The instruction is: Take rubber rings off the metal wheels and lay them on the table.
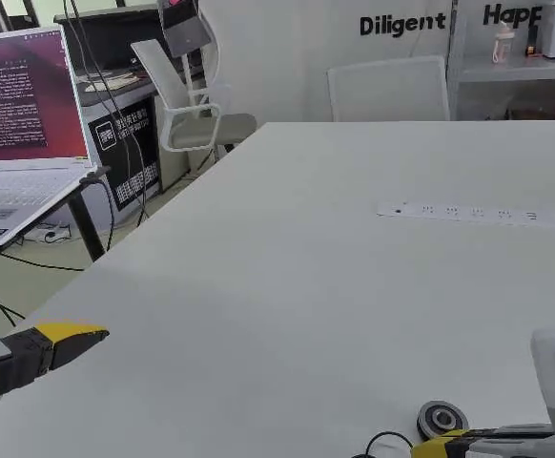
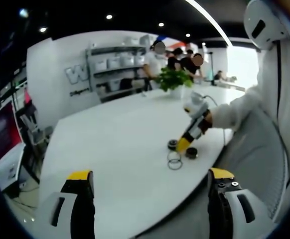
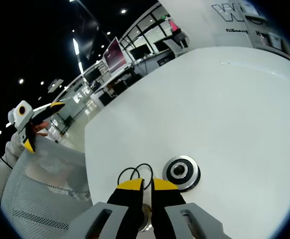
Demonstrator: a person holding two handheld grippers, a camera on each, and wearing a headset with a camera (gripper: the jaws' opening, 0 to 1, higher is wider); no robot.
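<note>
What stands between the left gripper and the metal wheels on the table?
Nothing visible. Only bare table lies between the left gripper, jaws wide apart, and the metal wheels. The right gripper hangs directly over them.

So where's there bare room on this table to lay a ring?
Most of the table is bare: everything between the power strip and the wheel, and leftward to the left hand-held gripper. It is crowded only by the wheel, ring and right hand-held gripper.

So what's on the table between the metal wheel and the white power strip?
Nothing. In the head view, the table is bare between the metal wheel and the power strip.
</note>
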